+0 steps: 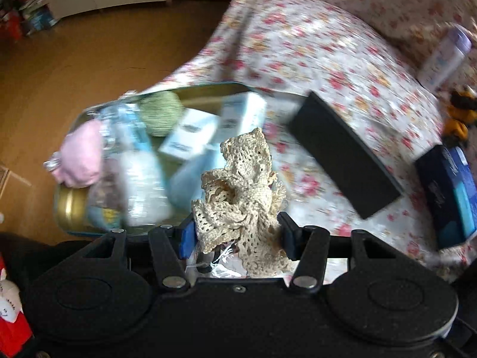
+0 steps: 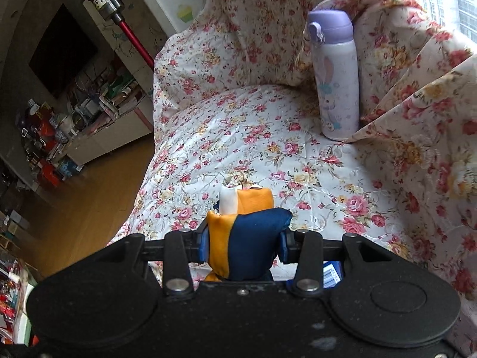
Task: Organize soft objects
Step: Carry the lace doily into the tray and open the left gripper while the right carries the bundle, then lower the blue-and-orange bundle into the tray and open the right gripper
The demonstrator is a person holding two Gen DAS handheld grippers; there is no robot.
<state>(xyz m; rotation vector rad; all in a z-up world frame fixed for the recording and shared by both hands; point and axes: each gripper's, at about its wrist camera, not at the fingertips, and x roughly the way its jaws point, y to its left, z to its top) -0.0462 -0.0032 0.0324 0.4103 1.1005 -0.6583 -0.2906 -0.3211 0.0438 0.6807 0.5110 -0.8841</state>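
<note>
My left gripper is shut on a cream crocheted lace cloth and holds it just right of a blue-rimmed tin box. The tin holds a pink soft item, a green yarn ball, white packets and small cartons. My right gripper is shut on an orange, navy and white fabric toy above the floral sofa cover. In the left wrist view, a yellow and black soft toy lies on the sofa at the far right.
A black box lid lies on the floral cover right of the tin. A dark blue box sits at the right edge. A lilac bottle stands against the sofa back. Wooden floor and cluttered shelves are to the left.
</note>
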